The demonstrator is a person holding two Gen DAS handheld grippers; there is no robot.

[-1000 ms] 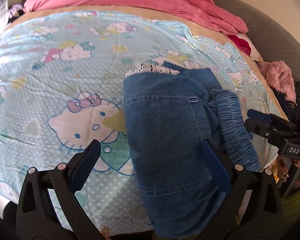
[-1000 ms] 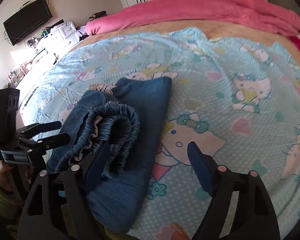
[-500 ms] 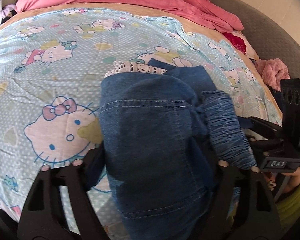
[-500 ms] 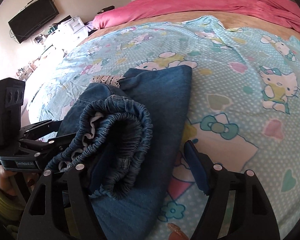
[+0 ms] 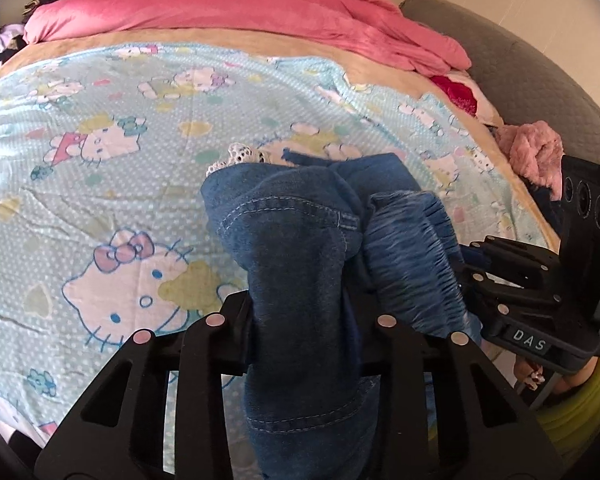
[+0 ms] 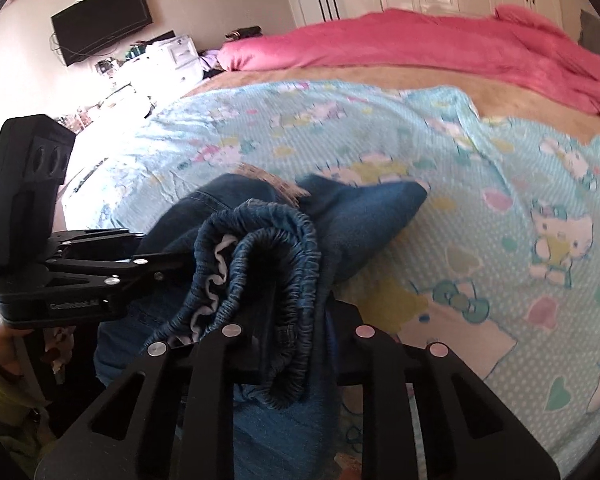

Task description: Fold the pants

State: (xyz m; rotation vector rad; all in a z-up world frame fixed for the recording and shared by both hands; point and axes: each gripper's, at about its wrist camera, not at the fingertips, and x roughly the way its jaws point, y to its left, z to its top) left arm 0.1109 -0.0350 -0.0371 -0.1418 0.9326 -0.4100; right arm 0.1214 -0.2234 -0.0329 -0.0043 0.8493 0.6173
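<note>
Gripping the pants (image 5: 300, 280) with both claws, we hold the near end bunched over the bed (image 5: 100, 184). Our left claw (image 5: 300, 344) is clamped on the denim leg panel; our right claw (image 6: 296, 344) is clamped on the elastic waistband (image 6: 268, 248). The two claws sit side by side, equally near. The pants run straight away from us, the far end resting on the bed, so the fold likely goes forward along that axis.
</note>
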